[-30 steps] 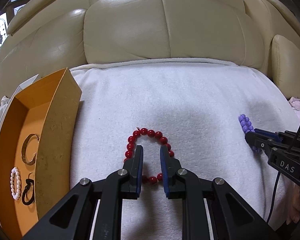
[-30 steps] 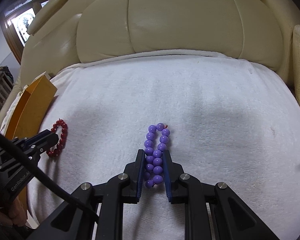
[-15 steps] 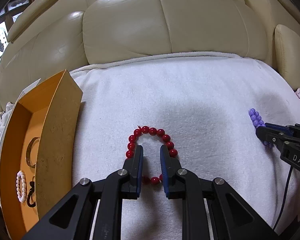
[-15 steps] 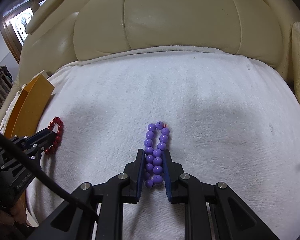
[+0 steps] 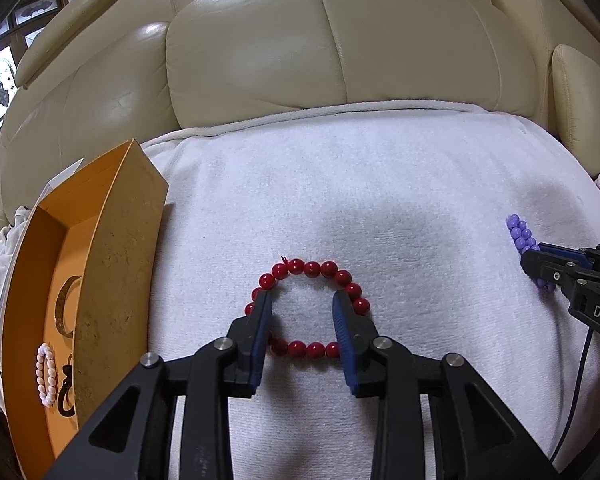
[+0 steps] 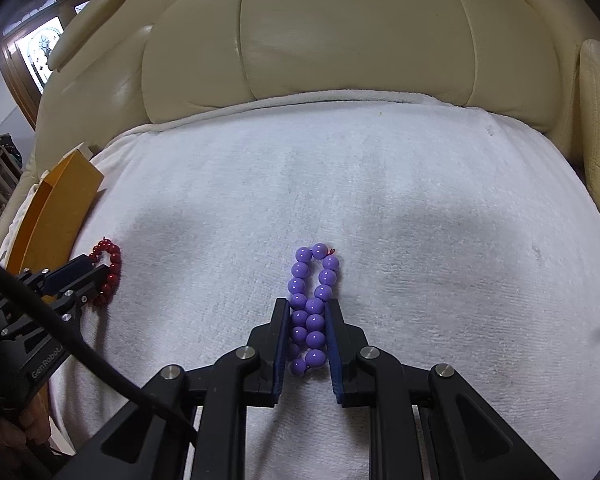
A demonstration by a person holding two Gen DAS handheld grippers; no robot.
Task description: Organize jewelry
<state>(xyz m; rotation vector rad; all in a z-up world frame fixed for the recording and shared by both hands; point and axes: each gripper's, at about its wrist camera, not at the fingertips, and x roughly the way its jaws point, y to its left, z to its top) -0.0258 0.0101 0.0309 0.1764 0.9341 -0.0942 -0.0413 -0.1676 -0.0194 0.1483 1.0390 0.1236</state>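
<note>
A red bead bracelet [image 5: 312, 270] lies as a ring on the white towel [image 5: 380, 184]. My left gripper [image 5: 302, 306] is open over it, its fingers standing inside the ring near the left and right sides. The bracelet also shows in the right wrist view [image 6: 110, 270]. A purple bead bracelet [image 6: 312, 292] is squeezed into a narrow loop between the pads of my right gripper [image 6: 308, 308], which is shut on it. It also shows in the left wrist view [image 5: 522, 236], with the right gripper [image 5: 540, 256] at the far right.
An orange box [image 5: 120, 240] stands at the left of the towel, holding a gold bangle [image 5: 66, 308], a pearl bracelet [image 5: 46, 374] and a dark item. The cream leather sofa back [image 5: 320, 48] rises behind. The left gripper [image 6: 80, 276] shows at left in the right wrist view.
My left gripper has opened wider over the red bracelet. The right gripper stays shut on the purple bracelet and both have shifted only slightly.
</note>
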